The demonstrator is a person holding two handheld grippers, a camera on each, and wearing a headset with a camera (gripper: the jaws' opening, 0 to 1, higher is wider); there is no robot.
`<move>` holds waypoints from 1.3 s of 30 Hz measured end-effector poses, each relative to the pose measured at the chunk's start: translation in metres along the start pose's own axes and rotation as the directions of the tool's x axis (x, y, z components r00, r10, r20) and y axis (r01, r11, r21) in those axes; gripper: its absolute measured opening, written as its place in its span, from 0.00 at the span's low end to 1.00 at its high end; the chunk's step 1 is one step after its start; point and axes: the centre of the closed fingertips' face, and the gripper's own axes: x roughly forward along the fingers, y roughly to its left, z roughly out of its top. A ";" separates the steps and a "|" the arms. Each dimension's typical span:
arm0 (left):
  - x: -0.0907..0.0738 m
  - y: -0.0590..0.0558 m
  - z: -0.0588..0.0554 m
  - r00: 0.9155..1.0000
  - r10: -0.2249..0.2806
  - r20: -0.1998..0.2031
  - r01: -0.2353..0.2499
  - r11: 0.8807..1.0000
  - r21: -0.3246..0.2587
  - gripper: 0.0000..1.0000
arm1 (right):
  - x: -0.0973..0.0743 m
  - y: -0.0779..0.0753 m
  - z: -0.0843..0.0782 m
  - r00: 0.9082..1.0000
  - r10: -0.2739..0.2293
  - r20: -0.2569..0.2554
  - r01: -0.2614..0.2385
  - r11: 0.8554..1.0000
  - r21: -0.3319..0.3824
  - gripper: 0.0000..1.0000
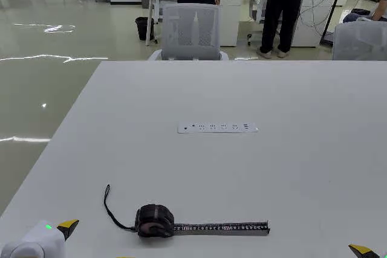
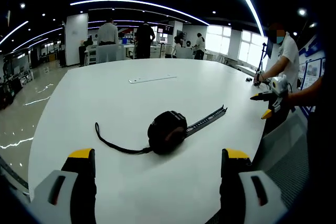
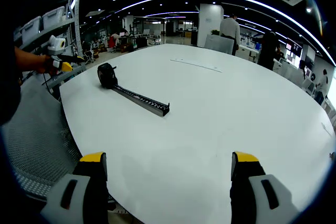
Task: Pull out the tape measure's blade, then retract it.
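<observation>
Black round-cased tape measure [image 2: 167, 131] lies on white tabletop [image 2: 157, 98], straight ahead of left gripper [image 2: 158, 153], in line with the gap between its jaws, not touching. Dark graduated blade [image 2: 207, 120] drawn partway out, flat, angling toward the right-jaw side. Black wrist strap [image 2: 124, 150] trails toward the left-jaw side. Left jaws spread wide, empty. Right gripper [image 3: 169, 157] jaws likewise wide, empty; tape well ahead, beyond its left jaw. White power strip [image 1: 217, 128] farther out.
</observation>
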 end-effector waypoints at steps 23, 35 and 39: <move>0.035 -0.007 0.011 0.999 0.052 -0.003 -0.052 0.998 -0.040 0.99 | 0.034 0.001 0.030 0.987 0.142 -0.069 -0.151 0.977 -0.148 0.89; 0.053 -0.013 0.017 0.998 0.066 -0.001 -0.066 0.995 -0.069 0.99 | 0.069 0.011 0.050 0.960 0.230 -0.161 -0.270 0.915 -0.299 0.76; 0.057 -0.011 0.018 0.997 0.082 -0.004 -0.082 0.994 -0.073 0.99 | 0.079 0.010 0.056 0.952 0.247 -0.181 -0.294 0.902 -0.318 0.71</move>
